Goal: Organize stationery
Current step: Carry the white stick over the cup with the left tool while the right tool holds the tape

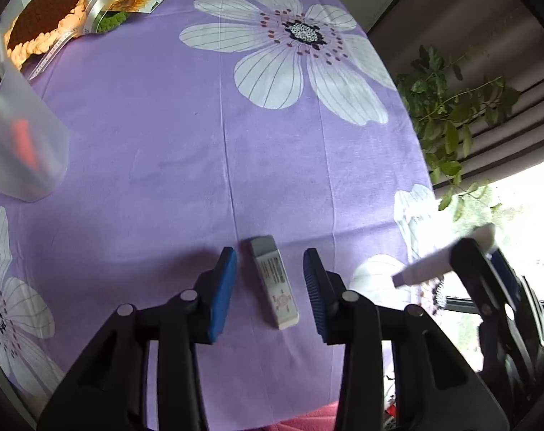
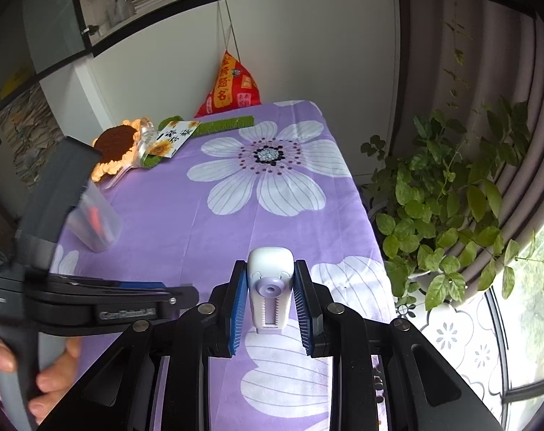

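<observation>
A white eraser in a printed sleeve (image 1: 274,282) lies flat on the purple flowered cloth (image 1: 185,136). My left gripper (image 1: 270,269) is open, its blue pads on either side of the eraser without touching it. My right gripper (image 2: 270,287) is shut on a white and lilac correction tape dispenser (image 2: 270,287) and holds it above the cloth; it also shows in the left wrist view (image 1: 433,265). A frosted plastic cup (image 1: 18,143) with an orange-red item inside stands at the left, also seen in the right wrist view (image 2: 96,222).
A crocheted sunflower (image 2: 117,147) with a card and a green stem lies at the far end. A red pyramid pouch (image 2: 230,86) stands against the wall. A potted plant (image 2: 444,215) stands beside the table's right edge. The left gripper's body (image 2: 92,301) is low left.
</observation>
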